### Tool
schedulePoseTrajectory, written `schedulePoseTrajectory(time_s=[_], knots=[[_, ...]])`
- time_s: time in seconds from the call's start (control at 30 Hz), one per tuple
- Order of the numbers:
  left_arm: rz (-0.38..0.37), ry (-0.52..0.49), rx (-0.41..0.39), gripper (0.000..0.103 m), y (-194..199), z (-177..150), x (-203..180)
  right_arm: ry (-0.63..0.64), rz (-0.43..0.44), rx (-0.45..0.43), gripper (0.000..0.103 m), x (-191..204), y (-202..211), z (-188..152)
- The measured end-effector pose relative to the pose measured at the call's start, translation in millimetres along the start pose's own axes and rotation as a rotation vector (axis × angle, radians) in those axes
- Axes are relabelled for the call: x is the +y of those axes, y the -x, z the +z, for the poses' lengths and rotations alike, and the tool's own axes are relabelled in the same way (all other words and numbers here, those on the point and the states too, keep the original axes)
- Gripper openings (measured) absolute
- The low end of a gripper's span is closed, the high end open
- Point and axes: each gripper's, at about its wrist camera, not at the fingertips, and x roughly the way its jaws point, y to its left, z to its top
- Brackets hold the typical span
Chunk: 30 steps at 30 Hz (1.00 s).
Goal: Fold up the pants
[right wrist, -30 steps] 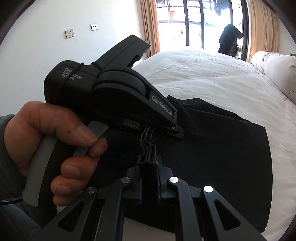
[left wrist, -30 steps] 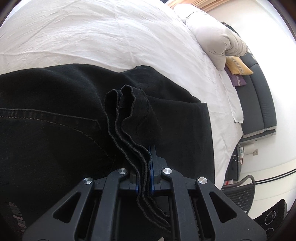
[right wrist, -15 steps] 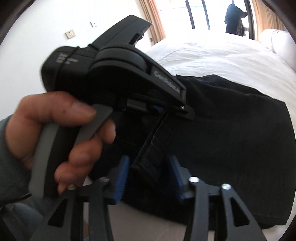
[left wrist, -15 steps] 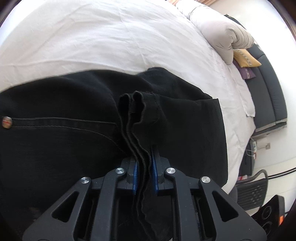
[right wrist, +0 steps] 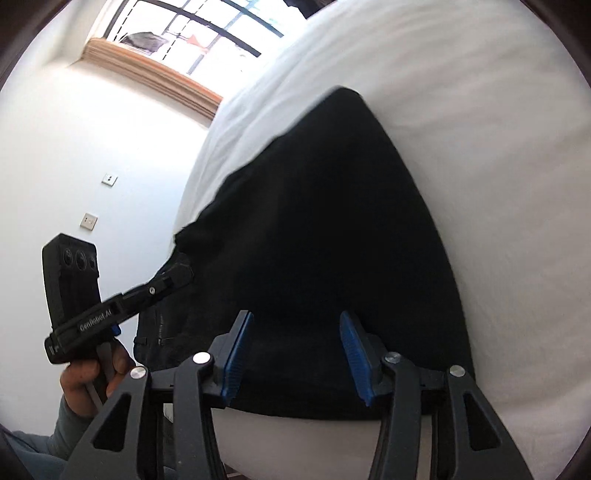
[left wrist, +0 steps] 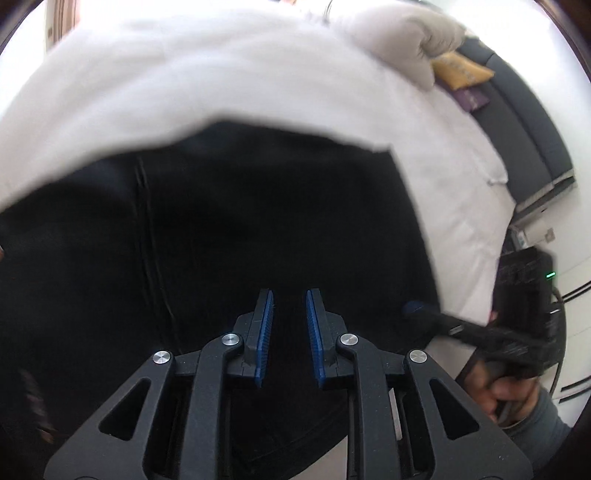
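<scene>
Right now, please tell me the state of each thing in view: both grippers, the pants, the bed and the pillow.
left gripper: open, holding nothing.
right gripper: open wide, holding nothing.
black pants: folded, lying flat on the bed.
bed: covered with a white sheet.
pillow: lying at the bed's far end.

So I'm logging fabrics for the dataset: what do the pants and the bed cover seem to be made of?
The pants look like black denim, matte and heavy: a stitched double seam shows in the left wrist view. The bed cover looks like white woven cotton, matte, softly creased; motion blur leaves the weave unclear.
</scene>
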Motion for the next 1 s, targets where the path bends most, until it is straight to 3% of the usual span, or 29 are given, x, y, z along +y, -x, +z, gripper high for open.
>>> schedulePoseTrajectory(time_s=[0.13, 0.23, 0.3, 0.37, 0.43, 0.5, 0.57, 0.7, 0.8, 1.0], knots=[[-0.016, 0.011, -0.020, 0.018, 3.3, -13.0, 8.3, -0.011, 0.061, -0.005, 0.049, -4.4, 20.3, 2.7], [-0.012, -0.023, -0.064, 0.018, 16.0, -15.9, 4.7, 0.029, 0.127, -0.056, 0.053, 9.1, 30.6, 34.6], [-0.015, -0.032, -0.053, 0.018, 12.0, -19.6, 0.3, 0.051, 0.165, -0.063, 0.058, 21.5, 23.7, 60.4], [-0.006, -0.033, -0.034, 0.018, 3.9, -24.5, 0.9, 0.081, 0.241, 0.002, 0.061, 26.1, 2.2, 94.3], [-0.012, -0.034, -0.041, 0.018, 4.4, -25.0, 5.5, 0.088, 0.224, 0.034, 0.061, 24.8, -17.4, 124.0], [-0.019, -0.038, -0.037, 0.018, 4.7, -24.6, 7.2, 0.025, 0.290, 0.116, 0.061, 11.9, -38.3, 147.7], [-0.027, -0.037, -0.034, 0.018, 4.3, -24.4, 11.5, -0.028, 0.276, 0.169, 0.061, -10.7, -49.9, 166.3], [-0.035, -0.041, -0.033, 0.018, 6.2, -26.6, 13.1, -0.103, 0.368, 0.207, 0.061, -40.5, -56.0, 171.9], [-0.032, -0.049, -0.030, 0.018, 9.4, -25.2, 15.3, -0.105, 0.393, 0.207, 0.061, -50.7, -46.8, 156.5], [-0.036, -0.046, -0.024, 0.018, 12.3, -22.5, 12.0, -0.046, 0.413, 0.295, 0.062, -43.9, -31.7, 83.5]])
